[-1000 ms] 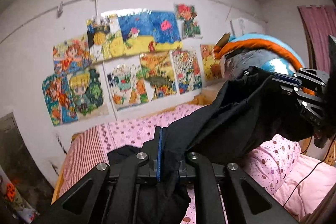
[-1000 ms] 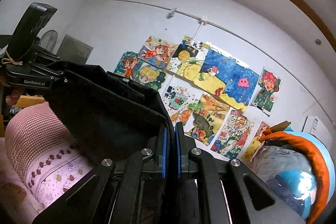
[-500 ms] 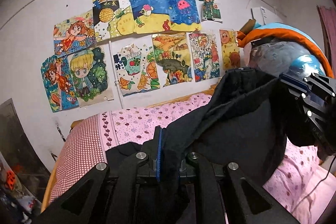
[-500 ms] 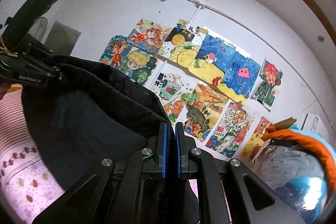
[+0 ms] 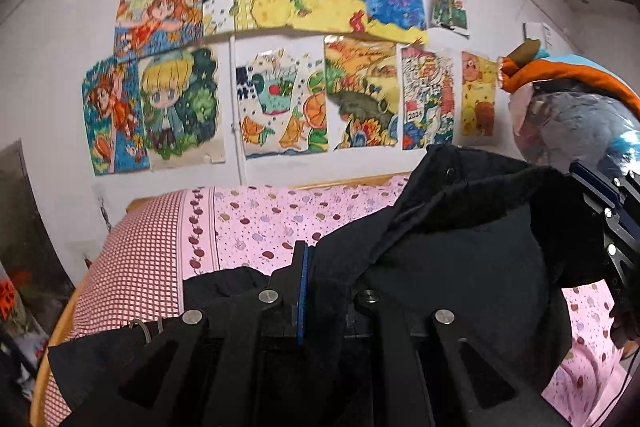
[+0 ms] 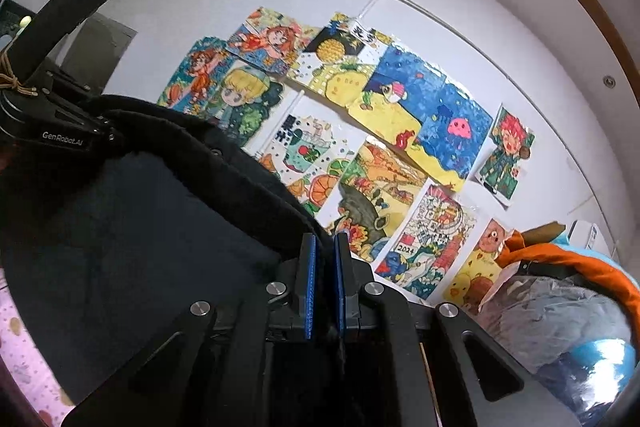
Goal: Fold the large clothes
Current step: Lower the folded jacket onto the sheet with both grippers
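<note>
A large black garment [image 5: 460, 251] hangs stretched between my two grippers above a bed with a pink patterned sheet [image 5: 264, 223]. My left gripper [image 5: 320, 287] is shut on one edge of it; the cloth covers its right finger. In that view my right gripper [image 5: 612, 227] shows at the right edge, clamped on the other end. In the right wrist view the right gripper [image 6: 325, 287] has its blue pads pressed on a thin fold of the black garment [image 6: 140, 227]. The left gripper [image 6: 60, 131] holds the far end at the upper left. A lower part of the garment lies on the bed.
The white wall ahead carries several coloured drawings [image 5: 280, 75]. A blue and orange bundle of bedding [image 5: 576, 123] is stacked at the right. A red-checked strip [image 5: 140, 259] runs along the bed's left side, with a wooden frame edge [image 5: 52, 347] beside it.
Both grippers have carried the garment toward the wall and a little lower: the drawings look larger and more of the bed shows. Both grips are unchanged.
</note>
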A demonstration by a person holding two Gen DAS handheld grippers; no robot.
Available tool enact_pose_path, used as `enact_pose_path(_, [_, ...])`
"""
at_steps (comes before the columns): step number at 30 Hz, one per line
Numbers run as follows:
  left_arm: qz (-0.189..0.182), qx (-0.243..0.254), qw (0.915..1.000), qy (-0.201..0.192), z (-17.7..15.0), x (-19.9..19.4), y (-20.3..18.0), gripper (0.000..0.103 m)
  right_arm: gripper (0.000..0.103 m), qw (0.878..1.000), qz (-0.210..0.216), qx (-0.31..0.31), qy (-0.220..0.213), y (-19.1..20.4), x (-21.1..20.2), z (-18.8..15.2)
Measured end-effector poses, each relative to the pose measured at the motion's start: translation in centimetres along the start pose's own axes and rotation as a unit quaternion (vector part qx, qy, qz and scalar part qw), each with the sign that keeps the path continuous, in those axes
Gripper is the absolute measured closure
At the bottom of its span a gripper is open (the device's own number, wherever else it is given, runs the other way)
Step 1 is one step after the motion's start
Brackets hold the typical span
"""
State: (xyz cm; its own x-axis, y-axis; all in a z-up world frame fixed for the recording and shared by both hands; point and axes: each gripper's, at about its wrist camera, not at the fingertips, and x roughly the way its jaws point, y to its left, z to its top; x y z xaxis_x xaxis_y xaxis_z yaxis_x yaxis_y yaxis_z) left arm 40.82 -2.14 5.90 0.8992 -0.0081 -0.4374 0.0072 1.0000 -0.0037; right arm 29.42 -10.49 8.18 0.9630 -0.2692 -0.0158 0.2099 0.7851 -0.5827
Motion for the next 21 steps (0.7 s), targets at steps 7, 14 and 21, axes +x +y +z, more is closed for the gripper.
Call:
enact_pose_path(7, [0.006, 0.0, 0.9998, 0.017, -0.7, 3.5, 0.0, 0.093, 0.096, 0.998, 0.008, 0.041, 0.046, -0.9, 4.7, -2.1])
enact_pose_path(14, [0.012, 0.002, 0.9996, 0.027, -0.9, 6.3, 0.0, 0.093, 0.096, 0.997, 0.012, 0.052, 0.063, -0.4, 8.1, -4.0])
enact_pose_path(21, [0.015, -0.01, 0.9983, 0.056, -1.8, 9.6, 0.3, 0.093, 0.096, 0.995, 0.017, 0.055, 0.085, 0.5, 11.4, -5.9])
